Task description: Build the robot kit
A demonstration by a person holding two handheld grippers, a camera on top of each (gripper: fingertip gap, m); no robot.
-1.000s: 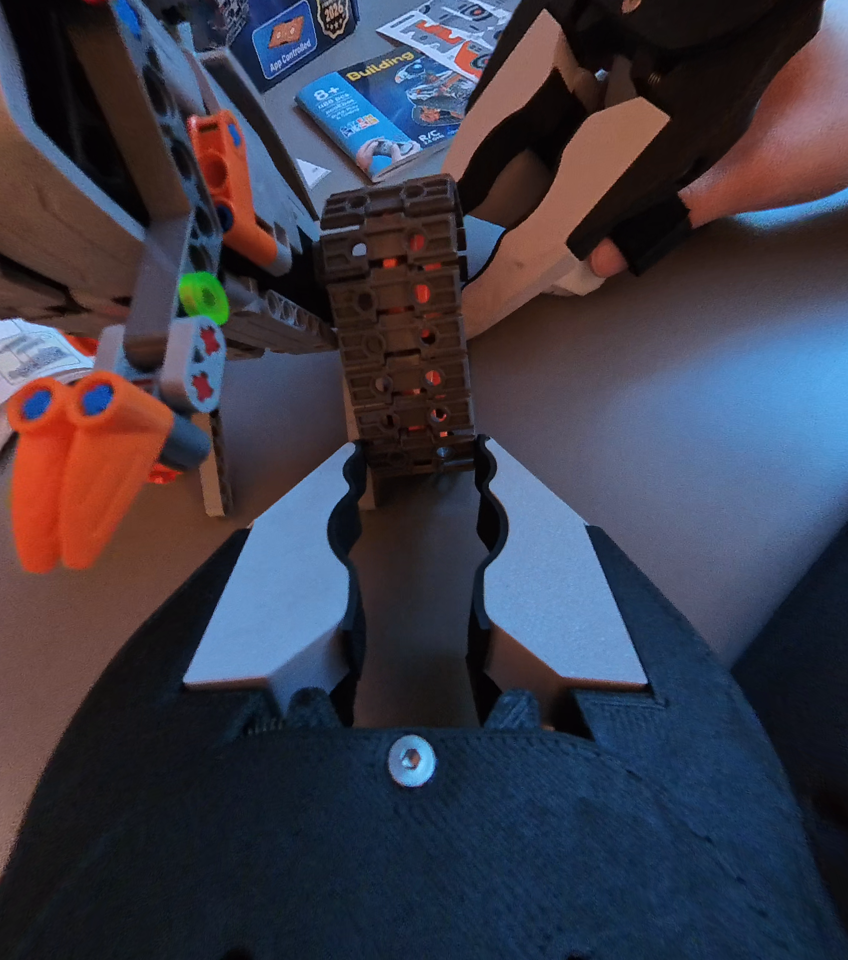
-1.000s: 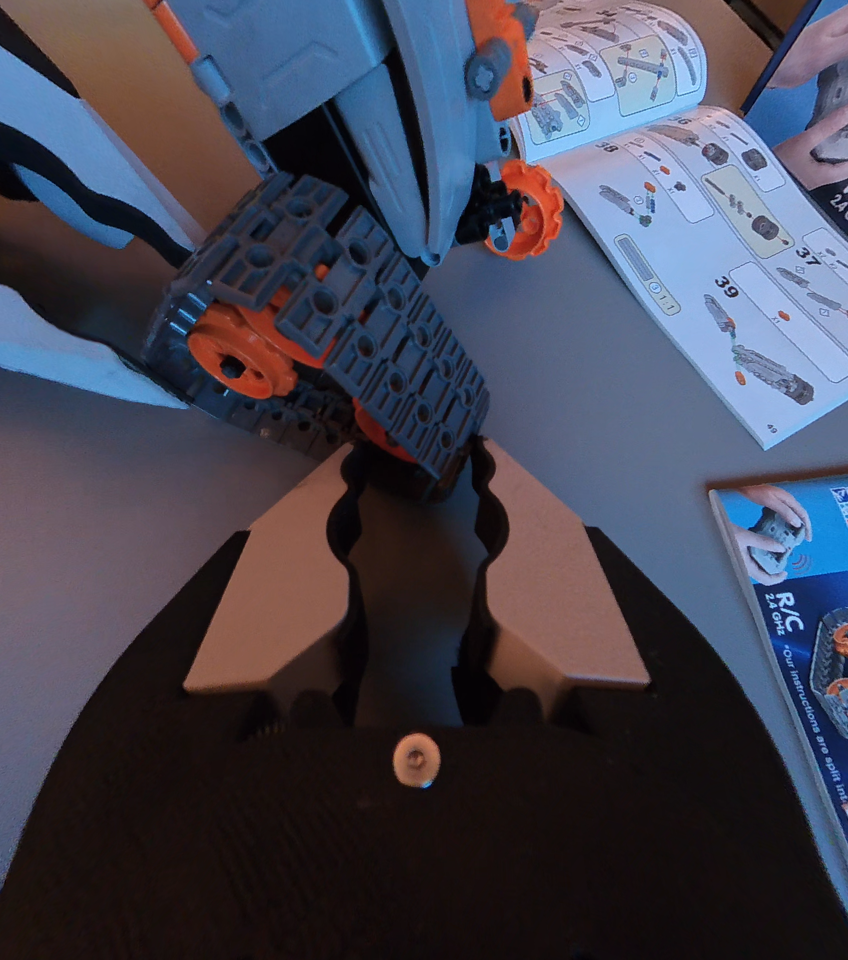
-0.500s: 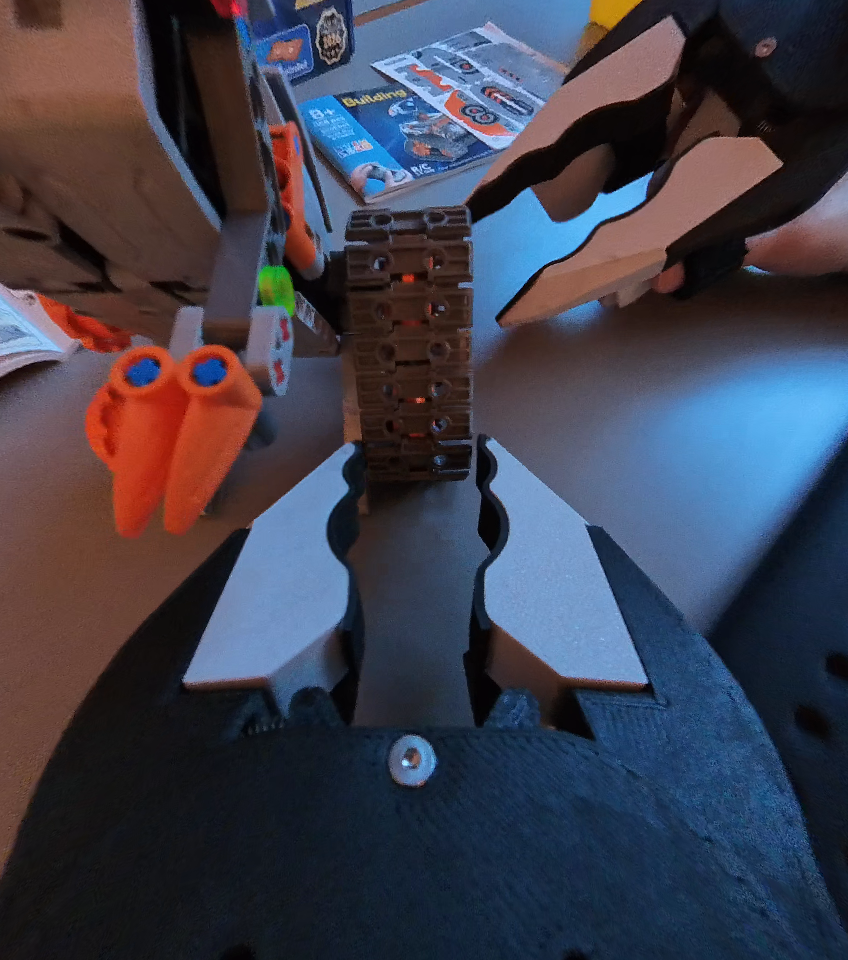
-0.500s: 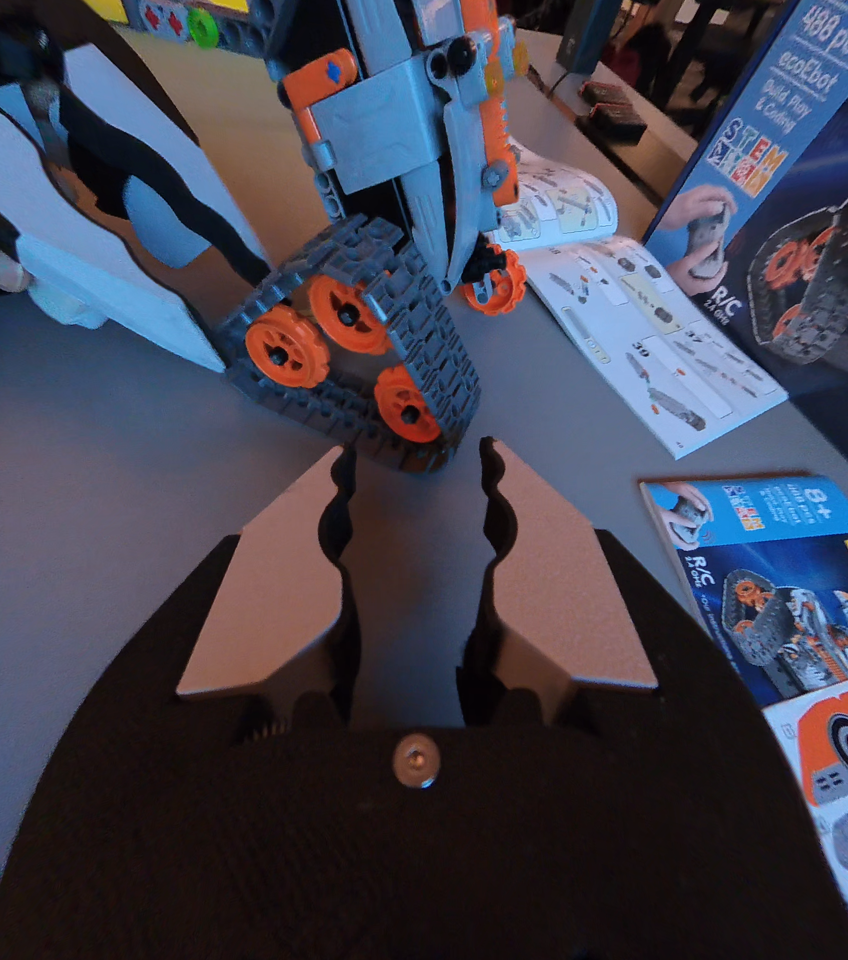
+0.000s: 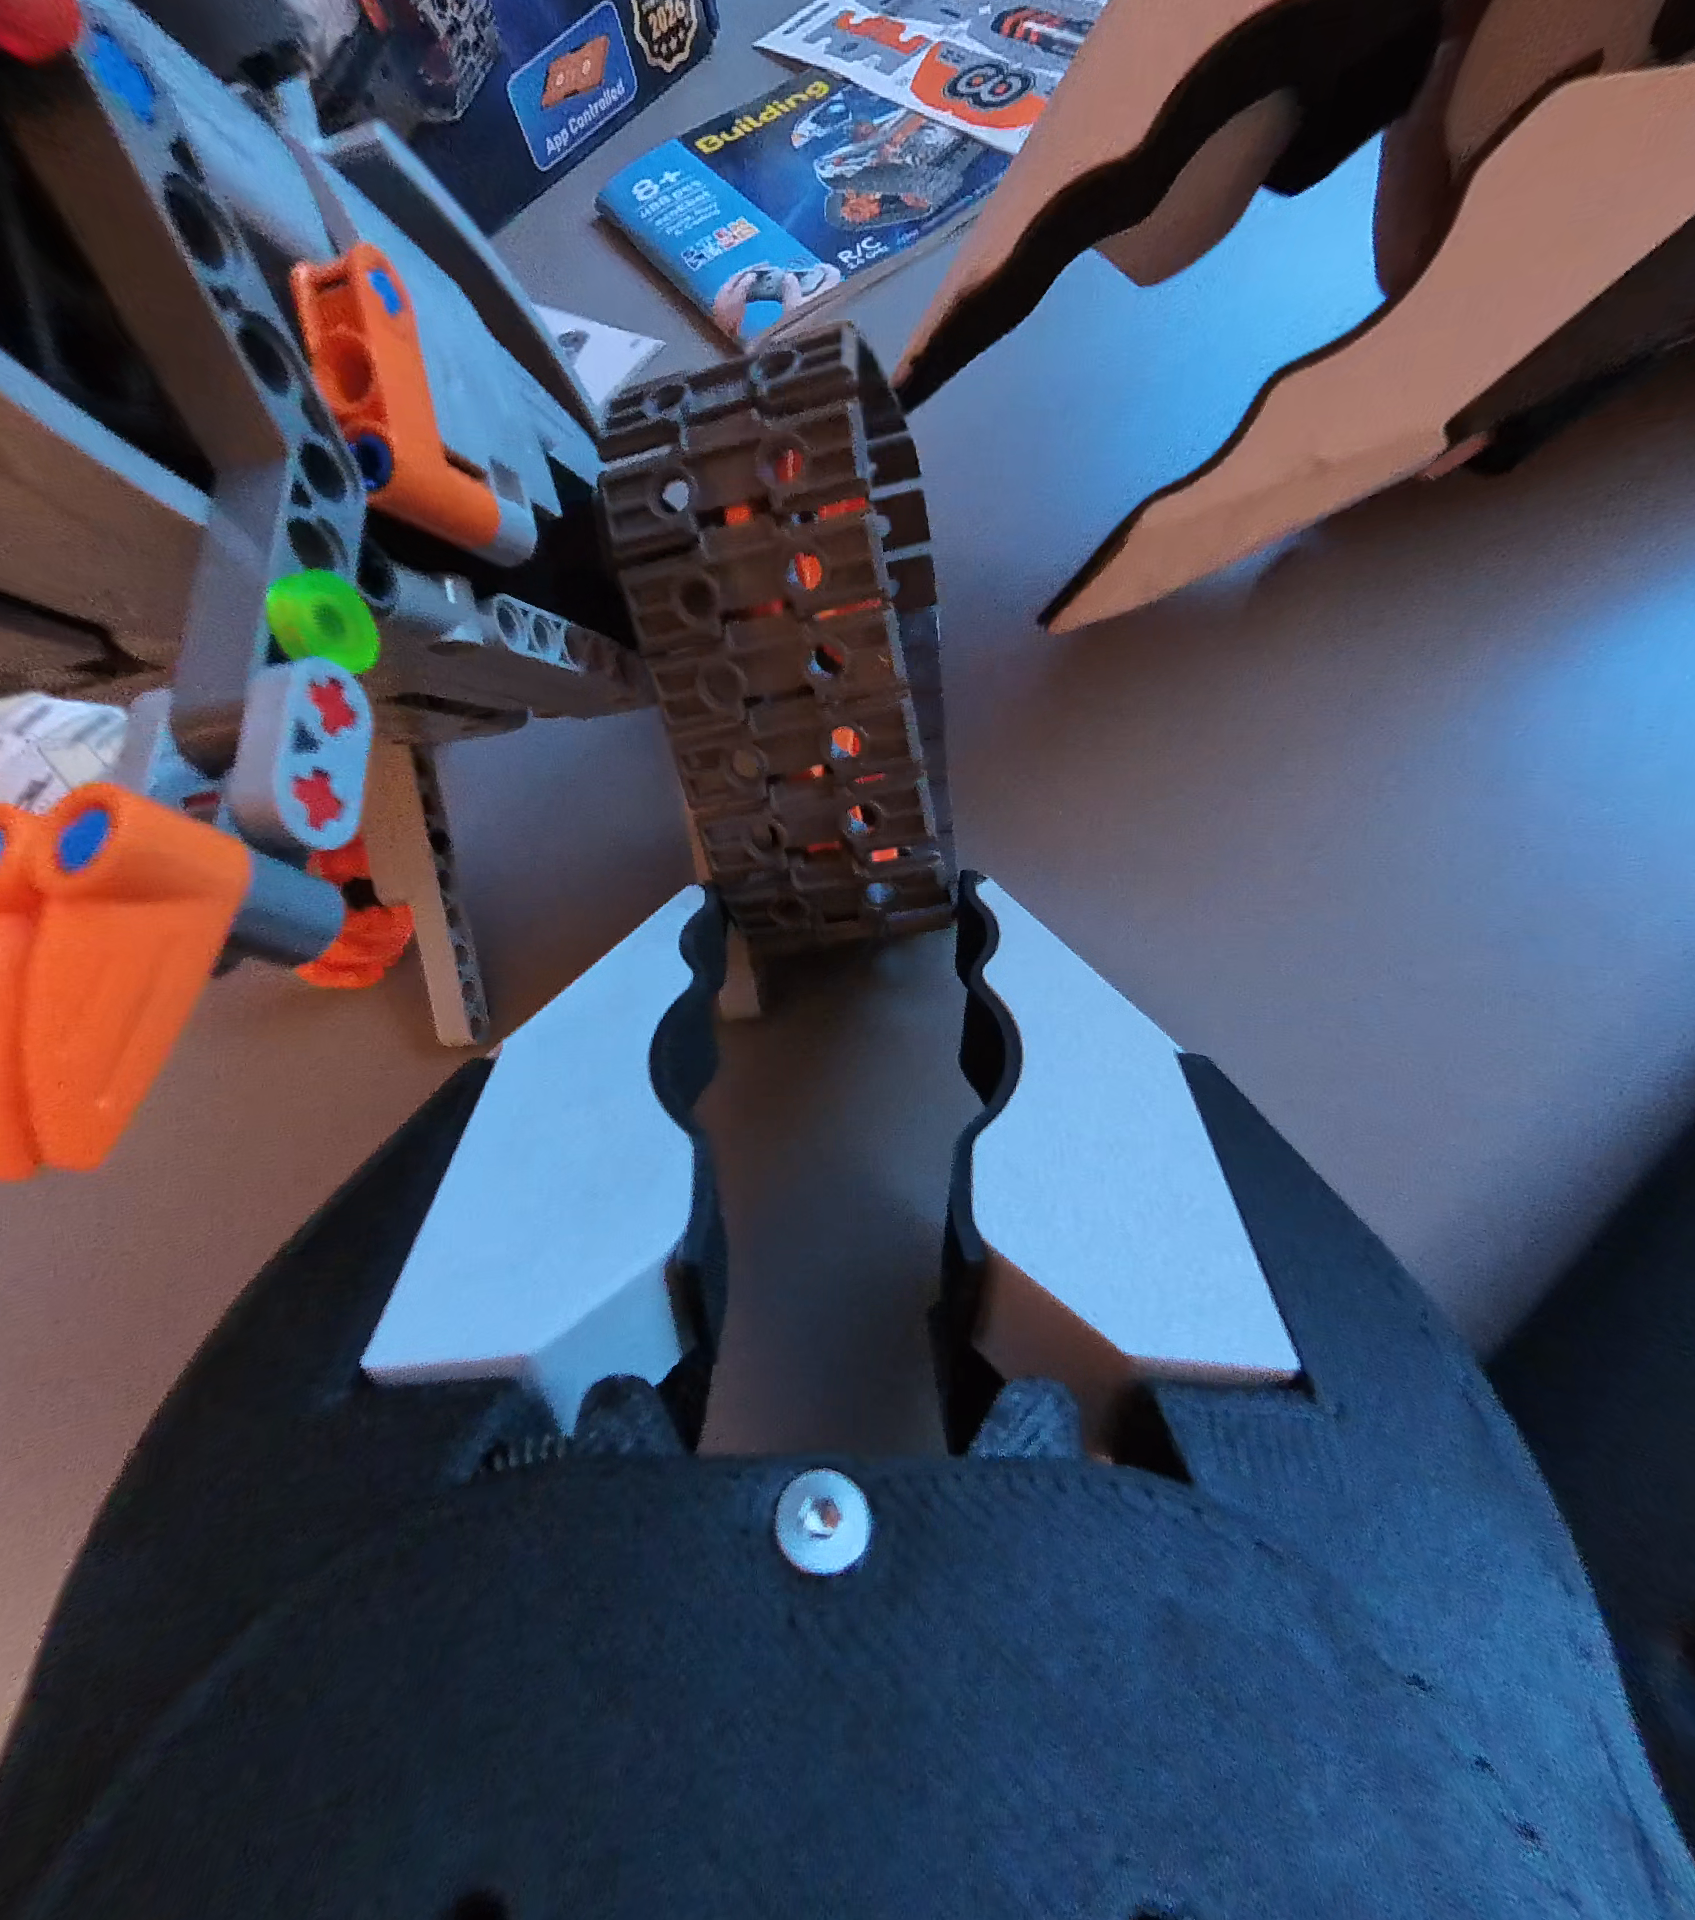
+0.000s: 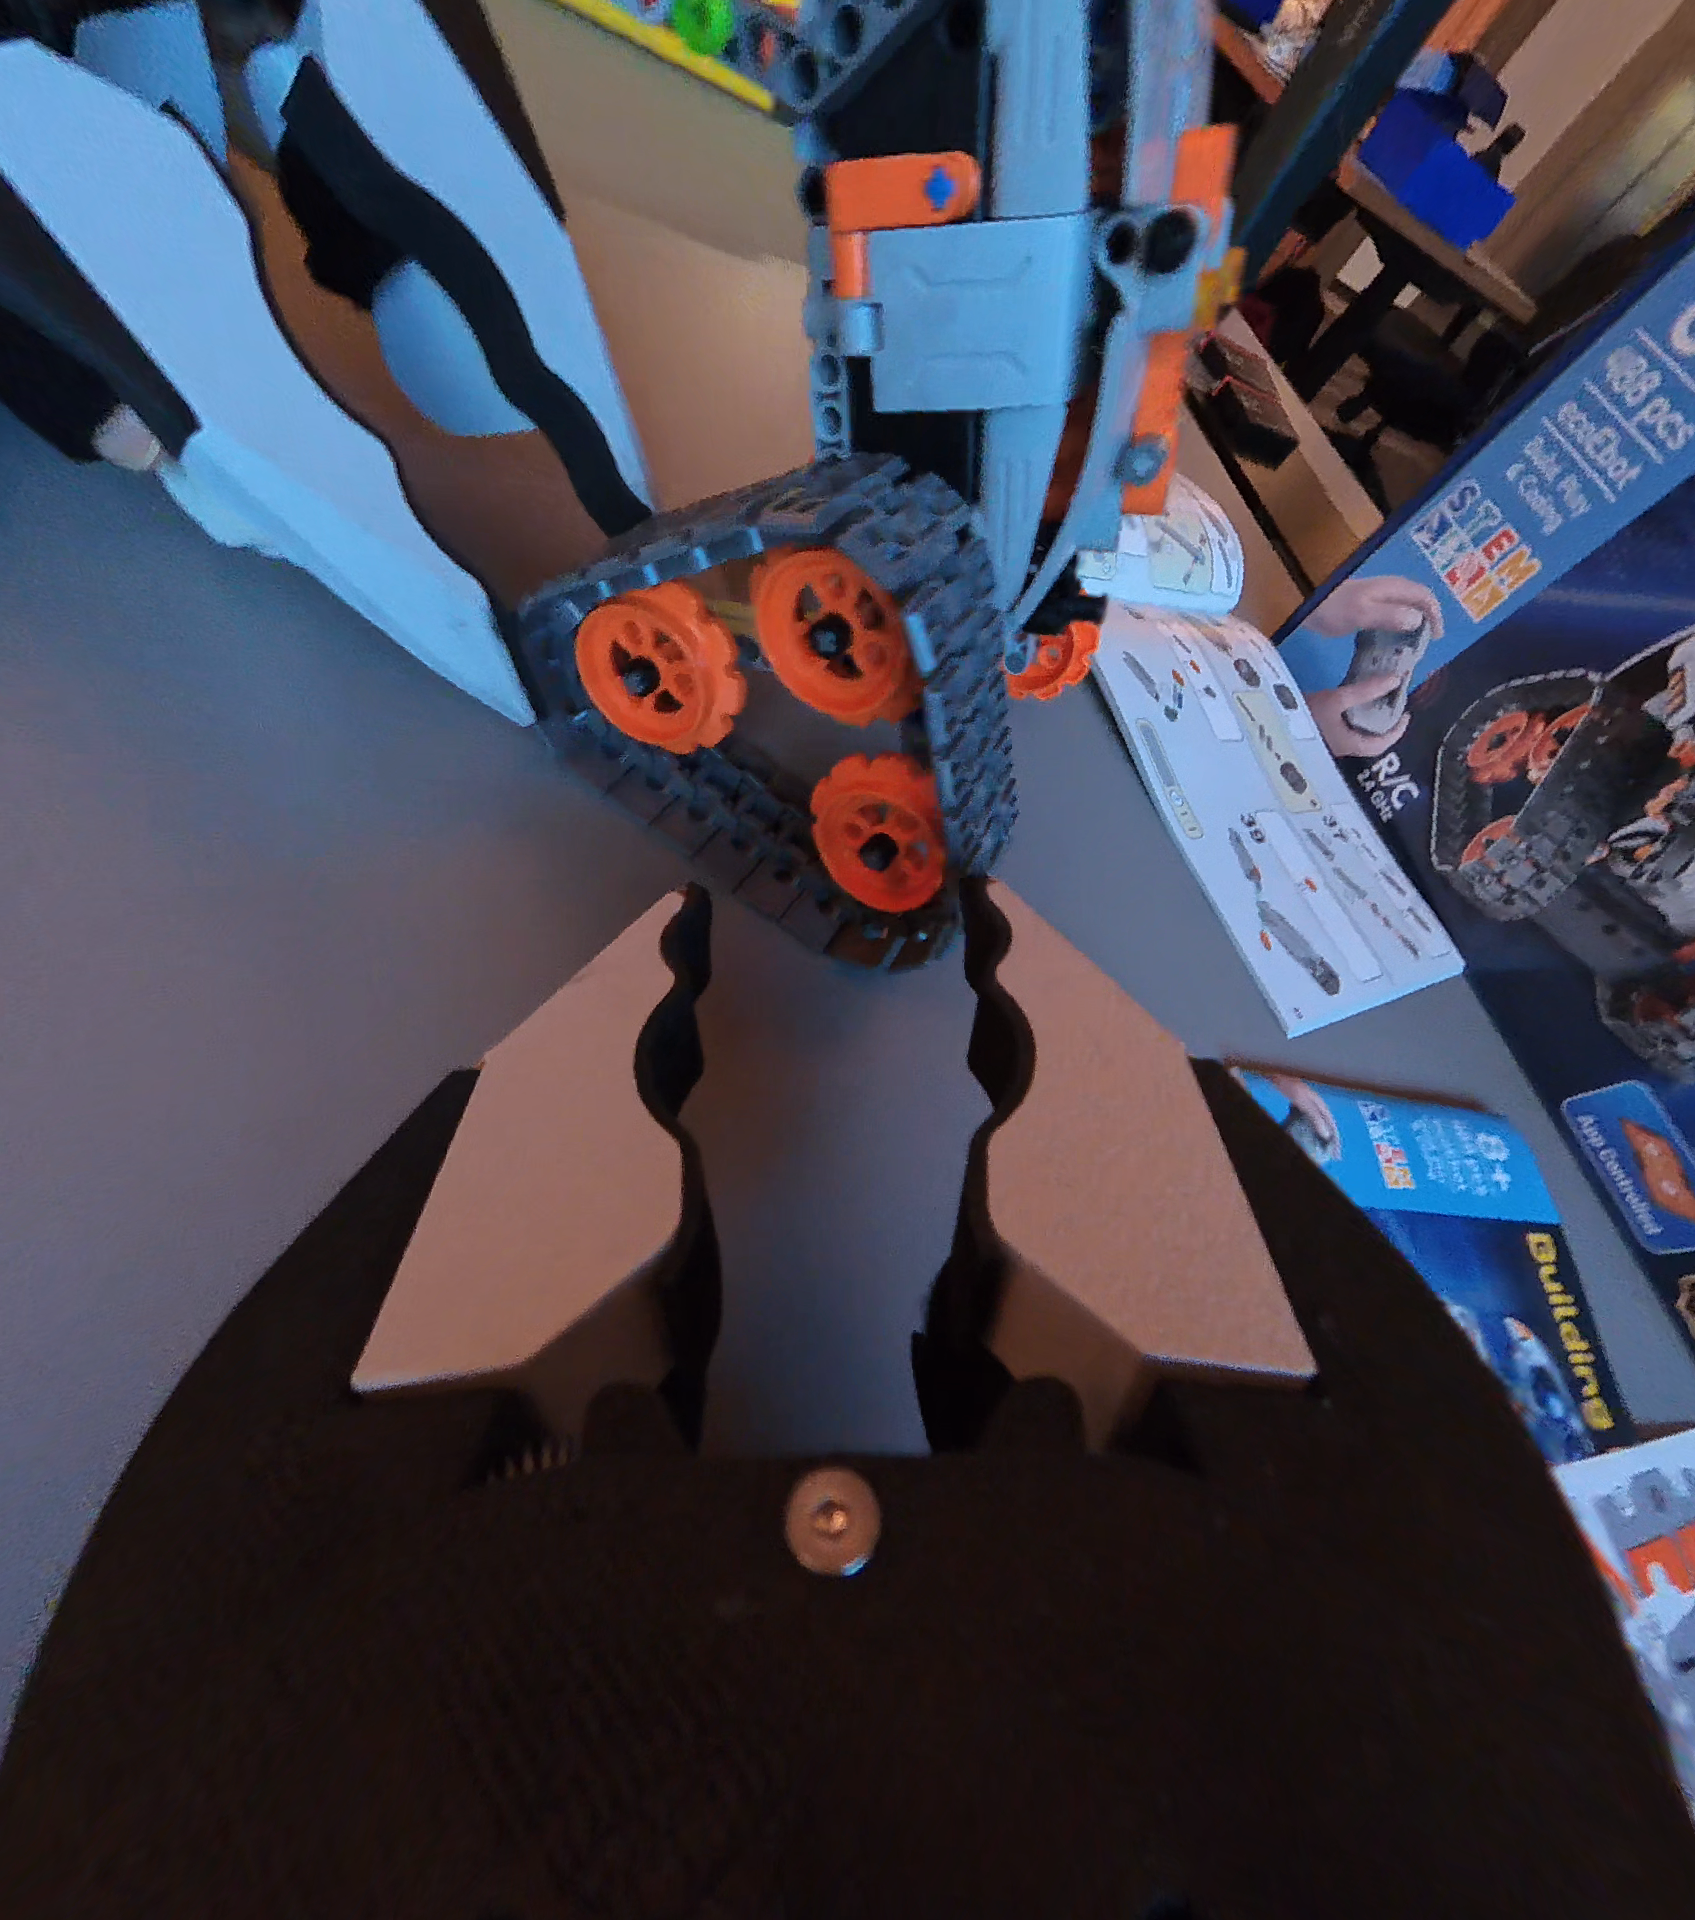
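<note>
Right wrist view | grey table [image 6: 199, 935] | shelves [image 6: 1445, 208] behind

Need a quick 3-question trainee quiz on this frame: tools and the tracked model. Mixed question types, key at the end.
1. Multiple choice: how many orange wheels sit inside the track loop in the right wrist view? A) two B) three C) five
2. True or false: the right tool is clamped fully shut, with no gap between its fingers.
3. Fill in: in the left wrist view, the left tool has its fingertips on either side of the near end of the model's ___.

Key: 1) B. 2) False; a clear gap shows between the fingers. 3) track.
</note>
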